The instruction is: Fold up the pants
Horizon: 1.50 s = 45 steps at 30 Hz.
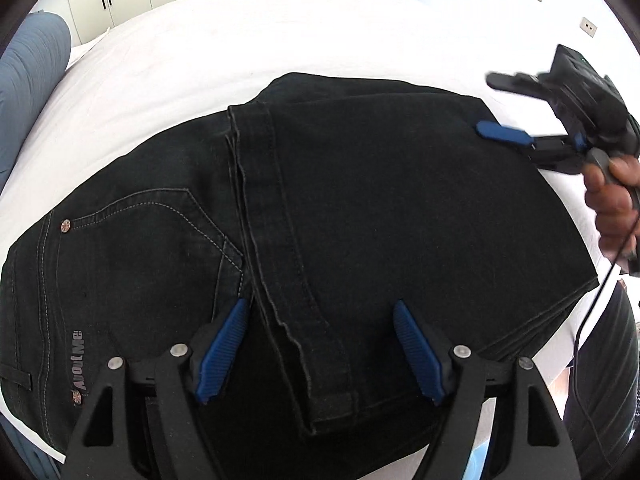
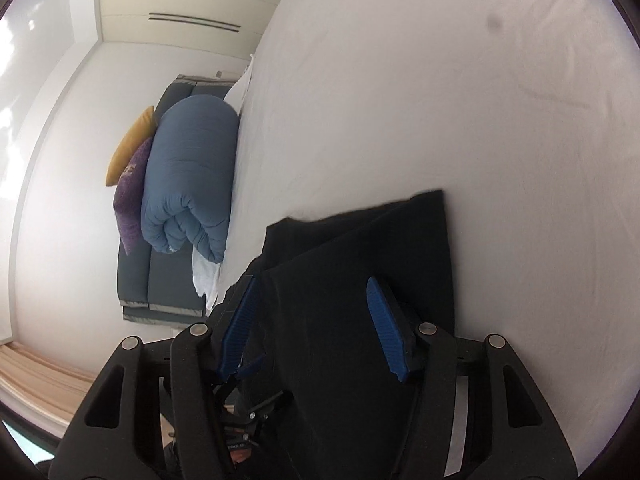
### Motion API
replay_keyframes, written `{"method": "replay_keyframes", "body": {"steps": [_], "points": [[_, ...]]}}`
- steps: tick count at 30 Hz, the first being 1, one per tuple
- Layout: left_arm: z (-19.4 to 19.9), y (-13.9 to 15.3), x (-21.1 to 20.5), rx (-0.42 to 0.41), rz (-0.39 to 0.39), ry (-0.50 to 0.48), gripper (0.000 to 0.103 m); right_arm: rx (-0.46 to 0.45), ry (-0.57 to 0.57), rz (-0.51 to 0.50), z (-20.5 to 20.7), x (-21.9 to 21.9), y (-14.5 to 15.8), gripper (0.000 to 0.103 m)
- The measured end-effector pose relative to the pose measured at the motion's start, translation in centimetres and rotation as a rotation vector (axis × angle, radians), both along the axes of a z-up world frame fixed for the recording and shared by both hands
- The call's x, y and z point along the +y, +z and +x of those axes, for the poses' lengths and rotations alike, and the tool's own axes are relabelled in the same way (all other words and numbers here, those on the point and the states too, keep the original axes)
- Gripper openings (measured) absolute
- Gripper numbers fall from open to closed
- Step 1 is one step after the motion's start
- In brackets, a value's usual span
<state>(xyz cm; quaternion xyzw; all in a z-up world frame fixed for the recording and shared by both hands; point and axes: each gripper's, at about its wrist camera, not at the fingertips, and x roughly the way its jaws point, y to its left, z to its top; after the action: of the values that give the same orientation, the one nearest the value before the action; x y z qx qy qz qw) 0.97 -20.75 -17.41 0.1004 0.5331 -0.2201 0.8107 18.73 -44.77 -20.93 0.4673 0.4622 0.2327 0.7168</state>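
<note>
We see black pants point(image 1: 360, 208) folded on a white bed point(image 1: 248, 40), filling centre + lower half of left wrist view. Waistband w/ logo patch sits lower left, pocket stitching and rivet left of centre; leg hems point(image 1: 260, 200) lie folded over the seat, running from upper centre down to bottom centre.

Left gripper point(image 1: 320, 348) at bottom of frame — jaws wide, blue pads point(image 1: 222, 352) either side of the hem strip, not pressing on it as far as we can tell.

Right gripper point(image 1: 492, 104) in upper right of left wrist view, held by a hand point(image 1: 612, 204) at the right edge; it's over the pants' far right corner. Lower blue pad is over the fabric, upper finger apart from it — jaws partway apart, nothing clamped. In right wrist view (rolled sideways) the right gripper point(image 2: 310, 324) straddles the pants point(image 2: 352, 320) edge at bottom centre, cloth btwn pads w/ gaps visible.

Bkgd: rolled blue duvet point(image 2: 188, 176), purple cushion point(image 2: 130, 196), yellow cushion point(image 2: 130, 144) mid-left; wardrobe doors point(image 2: 180, 0) upper left.
</note>
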Motion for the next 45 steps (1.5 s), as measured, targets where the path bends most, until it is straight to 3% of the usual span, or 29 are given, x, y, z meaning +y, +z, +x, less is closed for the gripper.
{"method": "replay_keyframes", "body": {"steps": [4,16,19,23,27,32,35,38,41,45], "points": [[-0.3,0.0,0.2,-0.005,0.003,-0.002,0.078,-0.001,0.117,-0.04,-3.1,3.6,-0.3,0.054],[0.6,-1.1,0.1,-0.002,-0.007,0.017,0.079,0.012,0.242,-0.016,-14.0,7.4,2.3,0.056],[0.8,-1.1,0.1,-0.005,-0.008,0.02,0.079,0.017,0.315,-0.115,-15.6,8.6,3.7,0.058],[0.3,-1.2,0.2,-0.008,-0.013,0.02,0.079,-0.069,0.275,-0.09,-14.6,7.9,6.3,0.057],[-0.1,-0.7,0.5,-0.008,-0.016,0.02,0.079,-0.112,0.218,-0.041,-10.9,7.5,7.5,0.057],[0.0,-0.7,0.8,-0.008,-0.027,0.028,0.079,-0.031,0.16,-0.007,-5.6,7.2,5.0,0.057],[0.0,-0.7,1.0,-0.009,-0.035,0.031,0.08,0.116,0.121,-0.067,-3.7,7.3,1.4,0.055],[-0.1,-0.7,1.4,-0.012,-0.049,0.035,0.08,0.094,0.073,-0.035,-3.9,7.0,1.3,0.055],[-0.5,0.5,2.9,-0.007,-0.119,0.072,0.08,0.08,0.084,-0.074,-4.4,7.3,2.1,0.055],[-2.3,2.8,8.1,-0.051,-0.26,0.237,0.08,0.06,0.1,-0.084,-4.5,8.2,4.2,0.058]]}}
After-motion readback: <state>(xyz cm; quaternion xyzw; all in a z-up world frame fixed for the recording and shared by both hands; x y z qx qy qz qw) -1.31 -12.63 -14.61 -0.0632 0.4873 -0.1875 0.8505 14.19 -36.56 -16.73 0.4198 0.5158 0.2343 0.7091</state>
